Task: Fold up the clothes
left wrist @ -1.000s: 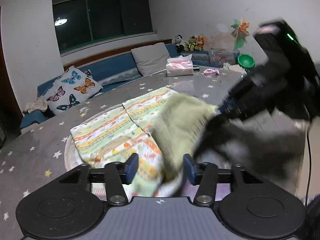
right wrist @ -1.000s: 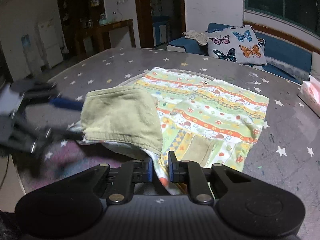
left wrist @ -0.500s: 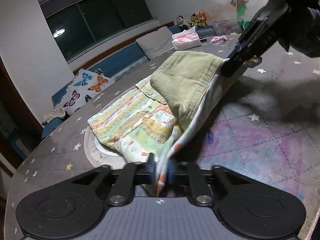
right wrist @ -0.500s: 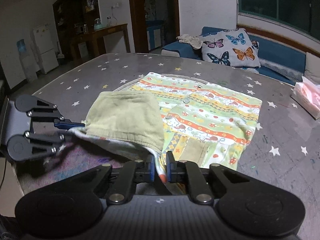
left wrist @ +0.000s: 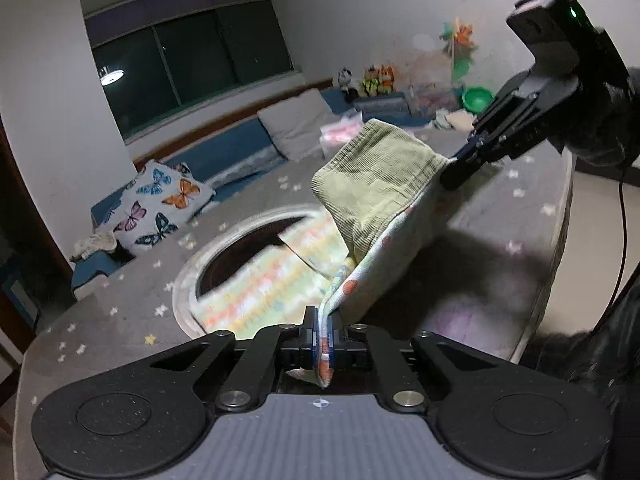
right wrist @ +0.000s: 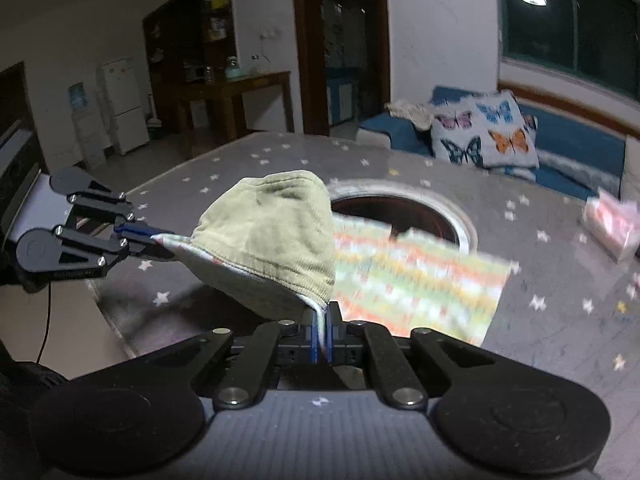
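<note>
— Garment (left wrist: 376, 184) first: where is it?

— Up in the air above the grey star-print cover (left wrist: 500, 216), stretched between the two tools. Its olive corduroy side faces up; the striped cartoon-print side (right wrist: 416, 276) trails down blurred onto the cover, partly over a round white-rimmed opening (right wrist: 404, 210).

— Half a second ago?

— It sat lower, most of the printed cloth lying flat and covering that ring. Now the ring's dark middle shows and the lifted edge is higher.

— Left gripper (left wrist: 323, 334)?

— Blue pads pressed together on the printed hem, cloth poking out below them. A second ago those pads stood apart with nothing between.

— Right gripper (right wrist: 323, 330)?

— Also clamped on the garment's edge, as it was in both earlier views. From the left camera it (left wrist: 466, 158) appears up high at the far corner of the corduroy.

— Surroundings?

— Butterfly pillow (right wrist: 486, 132) on the blue bench beyond the cover, a pink tissue pack (right wrist: 612, 224) blurred at the right, dark window (left wrist: 188, 60) behind. Blur hides the print's details.
</note>
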The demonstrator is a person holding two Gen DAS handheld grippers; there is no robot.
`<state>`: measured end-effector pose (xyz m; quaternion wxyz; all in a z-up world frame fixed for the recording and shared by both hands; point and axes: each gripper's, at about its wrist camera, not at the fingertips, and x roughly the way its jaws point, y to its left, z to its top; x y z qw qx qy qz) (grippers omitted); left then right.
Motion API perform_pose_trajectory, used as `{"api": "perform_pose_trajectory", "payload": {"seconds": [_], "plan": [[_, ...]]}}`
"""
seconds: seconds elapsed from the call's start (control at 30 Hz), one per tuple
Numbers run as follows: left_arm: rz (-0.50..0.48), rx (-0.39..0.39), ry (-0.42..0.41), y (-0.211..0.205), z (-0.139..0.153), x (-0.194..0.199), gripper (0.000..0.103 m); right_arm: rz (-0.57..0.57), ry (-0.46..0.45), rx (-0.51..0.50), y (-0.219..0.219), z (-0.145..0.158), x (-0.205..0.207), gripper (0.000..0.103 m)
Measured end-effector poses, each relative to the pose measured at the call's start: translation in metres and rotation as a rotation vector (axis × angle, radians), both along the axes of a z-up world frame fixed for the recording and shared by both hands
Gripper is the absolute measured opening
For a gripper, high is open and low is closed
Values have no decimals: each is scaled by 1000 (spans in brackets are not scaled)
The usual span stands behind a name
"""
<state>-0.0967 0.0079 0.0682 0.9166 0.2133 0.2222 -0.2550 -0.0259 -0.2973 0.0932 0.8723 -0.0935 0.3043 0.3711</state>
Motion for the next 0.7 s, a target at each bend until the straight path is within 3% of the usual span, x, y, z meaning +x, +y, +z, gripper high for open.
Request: {"api": "perform_pose_trajectory", "payload": {"seconds": [0.2, 0.37, 0.5, 0.7], "plan": [[68, -38, -14, 6, 14, 54, 5, -7, -41, -17, 15, 17, 36, 3], [120, -55, 51, 5, 5, 125, 5, -47, -26, -50, 34, 12, 107, 3], [174, -36, 109, 4, -18, 181, 5, -69, 0, -76, 50, -6, 150, 3], [260, -25, 213, 4, -63, 239, 9, -182, 113, -74, 64, -62, 217, 6]]}}
